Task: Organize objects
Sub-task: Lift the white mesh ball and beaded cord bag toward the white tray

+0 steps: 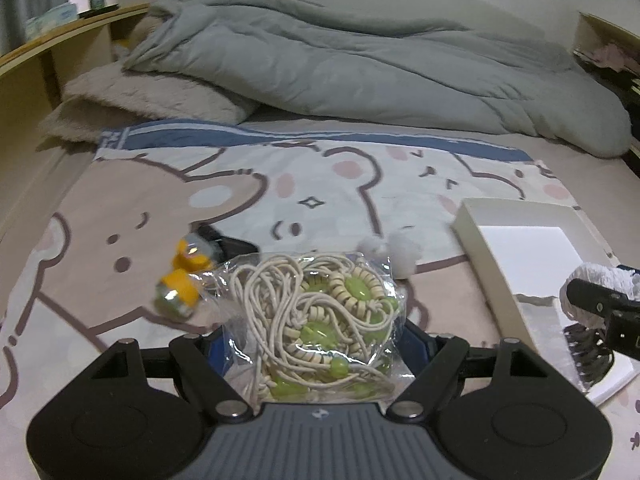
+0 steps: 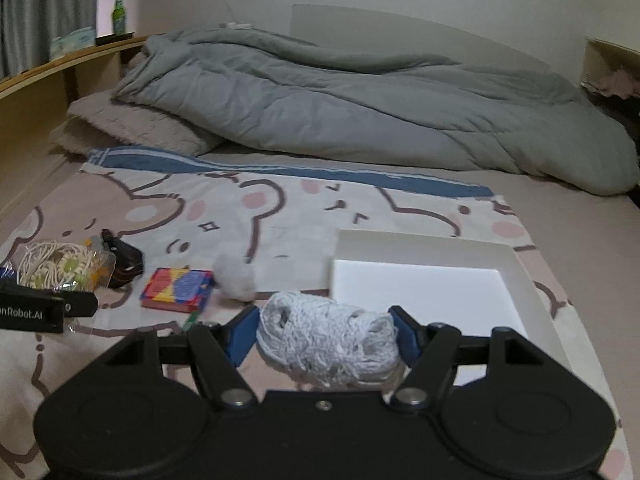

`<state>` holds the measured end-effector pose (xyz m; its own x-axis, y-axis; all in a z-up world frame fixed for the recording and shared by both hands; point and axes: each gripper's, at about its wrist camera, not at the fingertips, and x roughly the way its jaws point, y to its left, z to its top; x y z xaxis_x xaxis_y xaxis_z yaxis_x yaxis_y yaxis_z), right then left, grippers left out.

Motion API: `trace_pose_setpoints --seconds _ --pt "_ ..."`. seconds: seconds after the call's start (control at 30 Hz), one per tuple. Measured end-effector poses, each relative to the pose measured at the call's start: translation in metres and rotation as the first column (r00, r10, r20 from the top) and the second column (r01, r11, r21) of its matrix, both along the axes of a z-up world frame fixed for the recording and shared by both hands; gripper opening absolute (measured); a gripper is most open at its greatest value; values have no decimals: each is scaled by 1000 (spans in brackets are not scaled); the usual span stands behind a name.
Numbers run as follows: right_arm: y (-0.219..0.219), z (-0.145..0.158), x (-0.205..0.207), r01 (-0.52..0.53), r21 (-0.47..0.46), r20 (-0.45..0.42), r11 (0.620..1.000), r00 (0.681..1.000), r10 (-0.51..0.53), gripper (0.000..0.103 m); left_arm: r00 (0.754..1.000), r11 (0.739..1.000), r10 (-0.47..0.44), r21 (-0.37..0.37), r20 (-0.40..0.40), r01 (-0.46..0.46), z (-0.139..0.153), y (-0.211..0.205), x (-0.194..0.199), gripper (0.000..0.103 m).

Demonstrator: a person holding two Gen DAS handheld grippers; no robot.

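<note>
In the right wrist view, white letters on the black body of the left gripper [image 2: 44, 300] at the left edge read "nRobot.AI"; the start of the word is cut off by the frame. The bright card box [image 2: 178, 289] carries print, but it is too blurred to read. The label on the green bottle [image 2: 118, 10] on the shelf cannot be made out either

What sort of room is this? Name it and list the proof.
Most likely a bedroom: a crumpled grey quilt lies on a bed spread with a cartoon bear blanket, beside a wooden bedside shelf.
</note>
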<state>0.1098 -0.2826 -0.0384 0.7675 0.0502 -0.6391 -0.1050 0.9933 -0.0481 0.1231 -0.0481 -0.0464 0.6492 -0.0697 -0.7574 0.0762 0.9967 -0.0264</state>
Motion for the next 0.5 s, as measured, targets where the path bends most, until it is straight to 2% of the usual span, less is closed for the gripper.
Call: trace_pose_setpoints --seconds 0.5 --pt "-76 4 -7 126 37 13 991 992 -126 71 995 995 -100 3 21 100 4 -74 6 80"
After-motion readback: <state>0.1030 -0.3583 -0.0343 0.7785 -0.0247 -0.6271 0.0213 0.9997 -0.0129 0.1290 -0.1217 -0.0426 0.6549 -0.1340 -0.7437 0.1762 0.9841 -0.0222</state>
